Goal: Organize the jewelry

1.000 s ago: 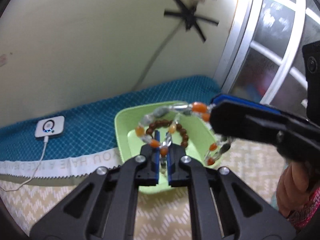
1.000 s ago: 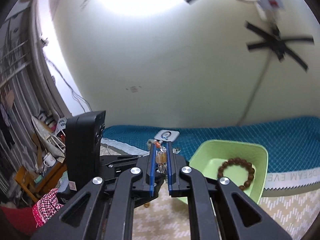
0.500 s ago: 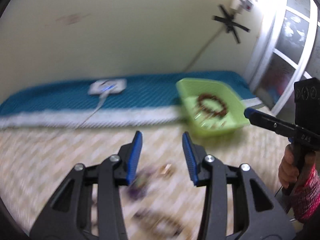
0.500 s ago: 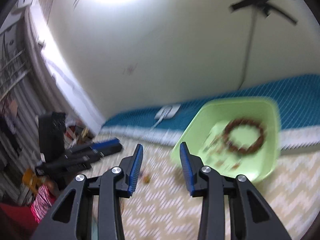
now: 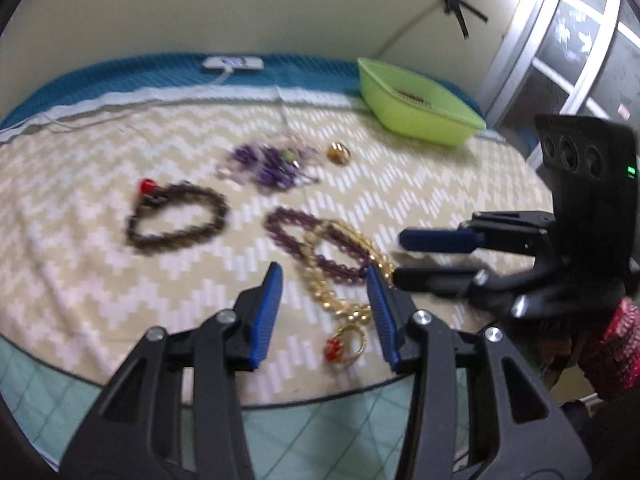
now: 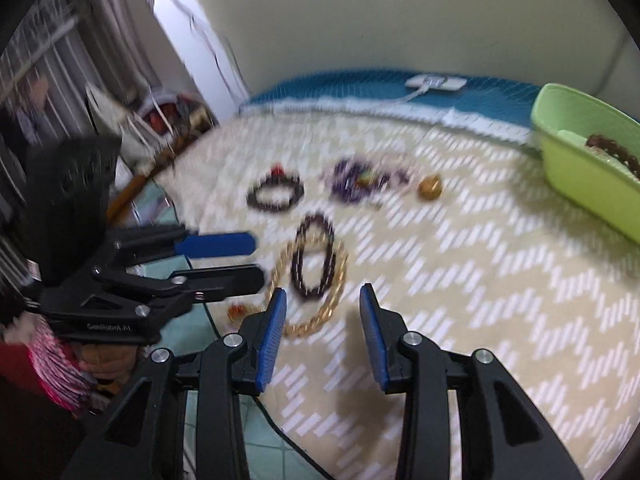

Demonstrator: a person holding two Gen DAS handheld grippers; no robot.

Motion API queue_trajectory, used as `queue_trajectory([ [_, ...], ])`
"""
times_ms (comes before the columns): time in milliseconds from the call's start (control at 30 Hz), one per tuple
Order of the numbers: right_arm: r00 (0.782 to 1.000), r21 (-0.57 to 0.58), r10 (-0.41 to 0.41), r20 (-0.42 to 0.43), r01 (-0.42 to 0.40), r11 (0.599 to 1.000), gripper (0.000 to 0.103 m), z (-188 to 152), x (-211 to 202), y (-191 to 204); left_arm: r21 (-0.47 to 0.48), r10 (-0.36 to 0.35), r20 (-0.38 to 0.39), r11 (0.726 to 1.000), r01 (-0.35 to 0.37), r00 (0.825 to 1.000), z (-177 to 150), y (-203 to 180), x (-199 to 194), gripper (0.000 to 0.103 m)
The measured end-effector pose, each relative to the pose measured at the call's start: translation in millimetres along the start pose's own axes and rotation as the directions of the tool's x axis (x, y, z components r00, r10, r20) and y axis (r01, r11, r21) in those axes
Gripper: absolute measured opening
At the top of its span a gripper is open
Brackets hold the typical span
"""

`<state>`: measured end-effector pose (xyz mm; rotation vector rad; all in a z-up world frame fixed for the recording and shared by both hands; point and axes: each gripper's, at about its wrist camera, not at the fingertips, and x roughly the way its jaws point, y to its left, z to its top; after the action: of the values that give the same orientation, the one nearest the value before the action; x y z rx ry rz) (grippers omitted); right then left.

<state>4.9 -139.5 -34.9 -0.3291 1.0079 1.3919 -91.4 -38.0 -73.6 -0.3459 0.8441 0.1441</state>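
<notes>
Jewelry lies on a beige zigzag mat (image 5: 80,208). A dark bead bracelet (image 5: 176,220) with a red bead lies at the left, a purple bead heap (image 5: 268,164) behind it, and a purple bracelet (image 5: 320,246) over a gold chain (image 5: 340,292) in front. A gold ring with a red stone (image 5: 346,344) lies near the mat's edge. My left gripper (image 5: 324,308) is open and empty above the chain. My right gripper (image 6: 322,328) is open and empty near the chain (image 6: 312,312). The green bin (image 5: 416,104) holds a brown bracelet (image 6: 612,152).
A round amber piece (image 5: 339,153) lies beside the purple heap. A white charger (image 5: 234,64) with its cable sits on the teal cloth by the wall. A window frame (image 5: 580,40) stands at the right. Teal quilted fabric (image 5: 320,432) borders the mat's near edge.
Both grippers have let go of the orange and clear bead necklace at the green bin, opened, and swung back over the mat to the jewelry near its front edge.
</notes>
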Motion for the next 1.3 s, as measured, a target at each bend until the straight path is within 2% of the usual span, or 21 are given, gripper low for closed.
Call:
queue_trajectory([
  [33, 1.0, -0.015, -0.028, 0.004, 0.028, 0.999, 0.0, 1.0, 0.7, 1.6, -0.001, 0.005, -0.014, 1.0, -0.005, 1.0, -1.6, -0.3, 5.8, 0.012],
  [67, 0.999, -0.024, -0.043, -0.004, 0.042, 0.999, 0.0, 2.5, -0.3, 3.2, -0.012, 0.006, -0.008, 1.0, -0.006, 1.0, -2.0, 1.1, 7.7, 0.008],
  [200, 0.983, -0.056, -0.183, 0.014, 0.184, 0.981, 0.0, -1.1, -16.6, -3.4, -0.029, -0.044, 0.017, 0.999, 0.044, 0.999, -8.4, 3.4, -5.0, 0.007],
  [233, 0.987, -0.059, -0.16, 0.015, 0.161, 0.985, 0.0, -3.2, -19.7, -6.9, -0.012, -0.062, 0.012, 0.998, 0.063, 0.998, -10.4, 0.6, -6.7, 0.007],
  [267, 0.997, -0.06, -0.083, 0.003, 0.083, 0.995, 0.0, -6.6, -24.4, -9.4, 0.003, -0.068, 0.009, 0.998, 0.068, 0.998, -11.0, -1.1, -7.6, 0.007],
  [300, 0.999, -0.056, -0.048, 0.001, 0.048, 0.997, 0.0, -7.2, -26.9, -12.1, 0.011, -0.062, 0.009, 0.998, 0.062, 0.998, -10.5, -0.7, -8.9, 0.012],
  [333, 0.998, -0.05, -0.057, 0.015, 0.058, 0.997, 0.0, -5.1, -30.9, -16.1, 0.008, -0.054, 0.019, 0.998, 0.054, 0.998, -8.3, 3.0, -12.2, 0.018],
  [400, 0.994, -0.016, -0.077, 0.08, 0.078, 0.997, 0.0, 8.0, -39.3, -23.4, -0.029, -0.034, 0.074, 0.999, 0.036, 0.997, -1.1, 17.0, -22.9, 0.039],
  [467, 0.991, -0.008, -0.058, 0.124, 0.06, 0.998, 0.0, 28.5, -36.5, -26.0, -0.094, -0.003, 0.118, 0.995, 0.015, 0.993, 9.8, 34.3, -31.5, 0.039],
  [500, 0.989, -0.017, -0.062, 0.131, 0.064, 0.998, 0.008, 35.0, -33.3, -24.9, -0.123, 0.004, 0.129, 0.992, 0.012, 0.992, 14.5, 42.7, -33.2, 0.039],
  [533, 0.988, -0.042, -0.079, 0.135, 0.085, 0.995, 0.036, 48.9, -21.2, -22.0, -0.152, 0.014, 0.144, 0.988, 0.008, 0.99, 17.3, 50.9, -36.7, 0.039],
  [567, 0.987, -0.056, -0.086, 0.137, 0.094, 0.994, 0.041, 54.6, -15.6, -20.7, -0.165, 0.018, 0.151, 0.986, 0.008, 0.988, 18.2, 56.2, -38.6, 0.039],
  [633, 0.987, -0.096, -0.123, 0.106, 0.134, 0.986, 0.041, 73.4, 8.8, -21.1, -0.181, 0.026, 0.152, 0.984, 0.002, 0.988, 16.8, 61.7, -39.9, 0.039],
  [700, 0.989, -0.096, -0.128, 0.068, 0.134, 0.986, 0.04, 86.3, 25.7, -30.5, -0.18, 0.033, 0.137, 0.984, -0.008, 0.99, 12.8, 64.4, -37.9, 0.039],
  [800, 0.997, 0.004, -0.061, 0.039, 0.061, 0.998, 0.027, 102.5, 37.6, -52.3, -0.182, 0.034, 0.123, 0.983, -0.011, 0.992, 6.4, 66.2, -33.5, 0.039],
  [833, 0.998, 0.014, -0.065, 0.016, 0.065, 0.998, 0.022, 106.6, 45.9, -56.8, -0.184, 0.029, 0.122, 0.983, -0.006, 0.992, 5.0, 68.7, -33.8, 0.039],
  [867, 0.997, 0.027, -0.073, -0.038, 0.074, 0.997, 0.01, 109.1, 59.5, -62.7, -0.186, 0.027, 0.121, 0.983, -0.004, 0.992, 5.7, 68.8, -32.2, 0.039],
  [933, 0.996, 0.023, -0.089, -0.029, 0.09, 0.996, 0.0, 111.3, 63.6, -64.2, -0.191, 0.026, 0.121, 0.982, -0.002, 0.992, 7.2, 70.6, -29.7, 0.039],
  [1000, 0.996, 0.043, -0.089, -0.031, 0.09, 0.995, 0.0, 113.6, 60.4, -64.8, -0.193, 0.023, 0.122, 0.981, 0.001, 0.992, 8.3, 72.1, -29.0, 0.039],
  [1133, 0.997, 0.09, -0.018, 0.077, 0.011, 0.996, 0.0, 117.6, 22.9, -57.4, -0.177, 0.018, 0.138, 0.984, 0.007, 0.99, 11.2, 70.7, -33.7, 0.039],
  [1300, 0.984, 0.045, 0.004, 0.179, -0.013, 0.999, 0.0, 130.0, -26.7, -31.1, -0.12, 0.009, 0.168, 0.993, 0.012, 0.986, 24.8, 58.3, -40.7, 0.04],
])
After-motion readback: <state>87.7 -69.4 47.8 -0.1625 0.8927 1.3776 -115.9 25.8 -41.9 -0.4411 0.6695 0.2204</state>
